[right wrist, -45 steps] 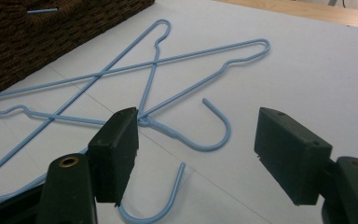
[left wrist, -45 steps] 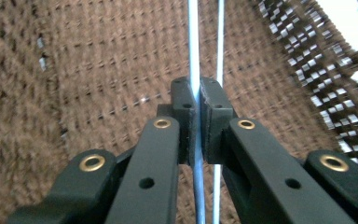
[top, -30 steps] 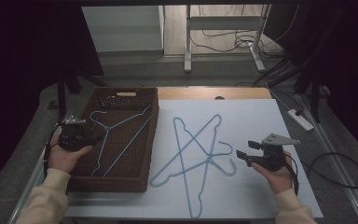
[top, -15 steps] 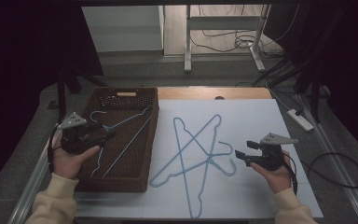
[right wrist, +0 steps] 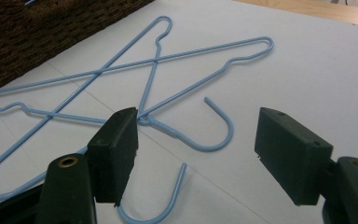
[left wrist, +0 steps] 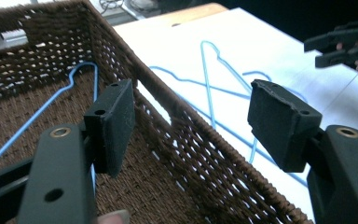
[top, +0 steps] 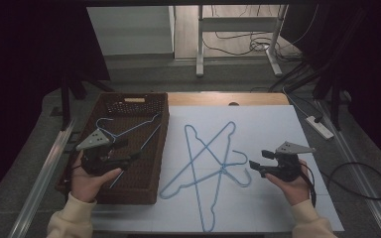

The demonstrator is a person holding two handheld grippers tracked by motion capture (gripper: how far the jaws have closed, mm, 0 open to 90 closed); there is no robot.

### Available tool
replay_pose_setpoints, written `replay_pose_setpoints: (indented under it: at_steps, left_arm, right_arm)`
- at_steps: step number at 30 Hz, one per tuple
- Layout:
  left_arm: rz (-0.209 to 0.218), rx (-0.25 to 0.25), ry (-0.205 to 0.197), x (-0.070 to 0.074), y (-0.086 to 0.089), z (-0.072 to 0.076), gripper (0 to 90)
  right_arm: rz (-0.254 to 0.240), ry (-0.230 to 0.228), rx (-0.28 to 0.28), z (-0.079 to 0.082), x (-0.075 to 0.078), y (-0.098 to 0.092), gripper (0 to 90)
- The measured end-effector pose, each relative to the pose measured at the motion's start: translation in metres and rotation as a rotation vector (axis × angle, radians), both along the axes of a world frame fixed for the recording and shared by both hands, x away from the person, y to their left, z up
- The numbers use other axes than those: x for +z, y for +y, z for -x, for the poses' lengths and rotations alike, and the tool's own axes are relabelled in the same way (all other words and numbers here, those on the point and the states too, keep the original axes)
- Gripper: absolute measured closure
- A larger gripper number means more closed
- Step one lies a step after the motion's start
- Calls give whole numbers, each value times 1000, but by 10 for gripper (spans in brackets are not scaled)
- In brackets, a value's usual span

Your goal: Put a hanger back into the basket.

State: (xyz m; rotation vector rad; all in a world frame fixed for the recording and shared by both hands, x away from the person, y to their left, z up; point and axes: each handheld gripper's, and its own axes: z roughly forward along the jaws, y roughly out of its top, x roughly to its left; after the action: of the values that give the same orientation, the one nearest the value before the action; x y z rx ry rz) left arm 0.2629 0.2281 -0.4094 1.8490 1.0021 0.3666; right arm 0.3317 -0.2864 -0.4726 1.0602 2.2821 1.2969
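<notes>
A brown woven basket stands on the left of the table with one blue wire hanger lying in it. Two more blue hangers lie crossed on the white sheet. My left gripper hovers over the basket's near half, open and holding nothing. In the left gripper view its jaws straddle the basket's rim, with the basket hanger behind them. My right gripper is open just right of the crossed hangers. Its jaws face two hooks.
A power strip lies at the table's right edge, and a cable loops on the floor beyond it. Bare wood shows behind the sheet. Metal rails run along both sides of the table.
My left gripper has moved right, from the basket's left rim to over its near half, and turned its jaws toward the sheet. The right gripper has stayed put.
</notes>
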Motion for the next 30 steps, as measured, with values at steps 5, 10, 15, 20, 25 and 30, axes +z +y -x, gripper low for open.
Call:
replay_pose_setpoints:
  at_steps: [5,10,15,20,25,30]
  left_arm:
    - [7,-16,-6,-2,-7,3,324]
    - [16,-38,-17,-2,-12,7,326]
    - [13,-39,-16,-4,-16,8,324]
    - [22,-40,-16,-6,-19,7,324]
    - [14,-50,-12,-9,-25,8,323]
    - [3,-64,-3,-12,-31,7,323]
  right_arm:
    - [2,0,12,1,-1,1,312]
    - [1,-1,15,1,-1,0,311]
    - [-1,-2,15,1,-1,1,311]
    - [1,-5,16,2,0,1,311]
    - [0,-3,18,2,0,2,311]
    - [4,-5,25,2,0,3,311]
